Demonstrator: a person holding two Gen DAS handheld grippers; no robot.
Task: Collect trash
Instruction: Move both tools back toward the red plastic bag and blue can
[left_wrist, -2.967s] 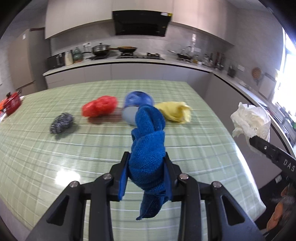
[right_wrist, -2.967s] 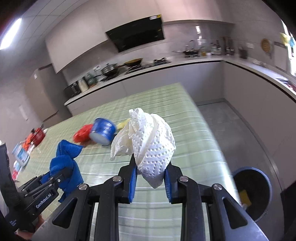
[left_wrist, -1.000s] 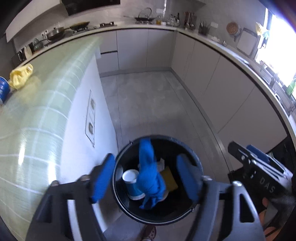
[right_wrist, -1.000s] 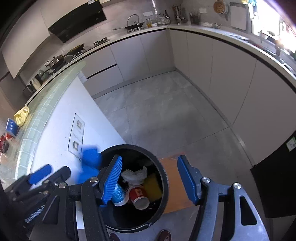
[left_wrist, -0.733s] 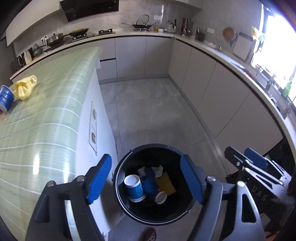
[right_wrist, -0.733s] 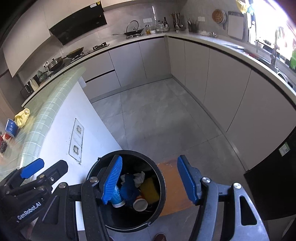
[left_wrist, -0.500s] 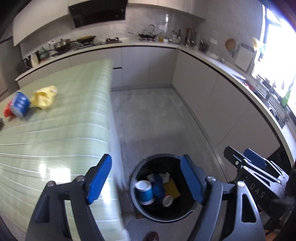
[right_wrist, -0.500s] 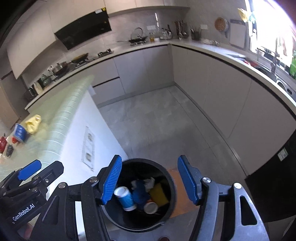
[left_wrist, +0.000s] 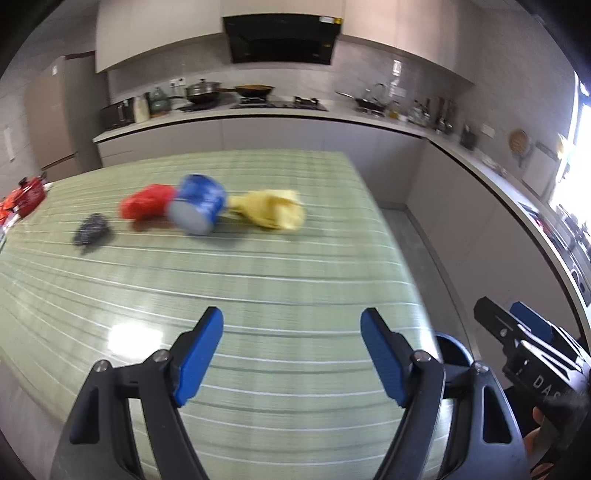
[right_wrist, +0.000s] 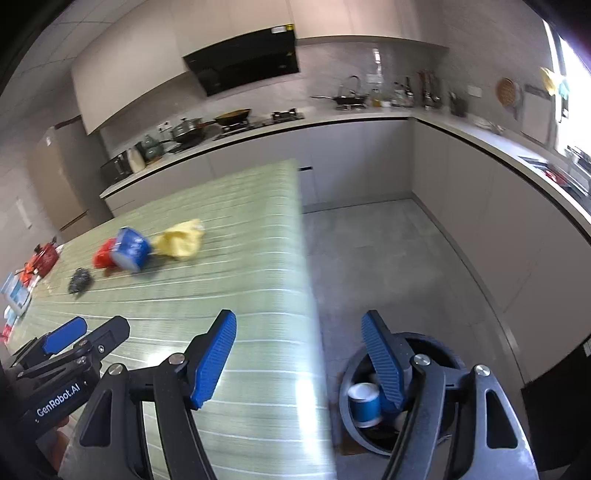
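Where the lower edge of each frame begins, I log my two tools first: left gripper (left_wrist: 291, 350), jaws spread wide apart with nothing between the blue pads; right gripper (right_wrist: 299, 354), likewise spread and empty. In the right wrist view the left gripper shows again at lower left; in the left wrist view the right gripper sits at lower right.

Item: trash bin (right_wrist: 428, 341), dark and round, on the floor at lower right of the right wrist view, partly hidden behind my right finger. Inside it I see a blue paper cup (right_wrist: 365, 404); the rest of the contents are too hidden to name. In the left wrist view only a sliver of the bin's rim shows, at lower right.

Item: green striped table (left_wrist: 236, 280), filling the middle of both frames.

Items lying mid-table, blurred, in a row from left to right of the left wrist view:
- dark scouring ball (left_wrist: 90, 230)
- red crumpled bag (left_wrist: 147, 202)
- blue can (left_wrist: 199, 208) on its side, touching the red bag
- yellow crumpled rag (left_wrist: 273, 214), just beside the can

Item: red pot (left_wrist: 29, 194), far left edge.

Item: kitchen counter (left_wrist: 273, 114) with pans, upper frame, under a black range hood (left_wrist: 280, 38).
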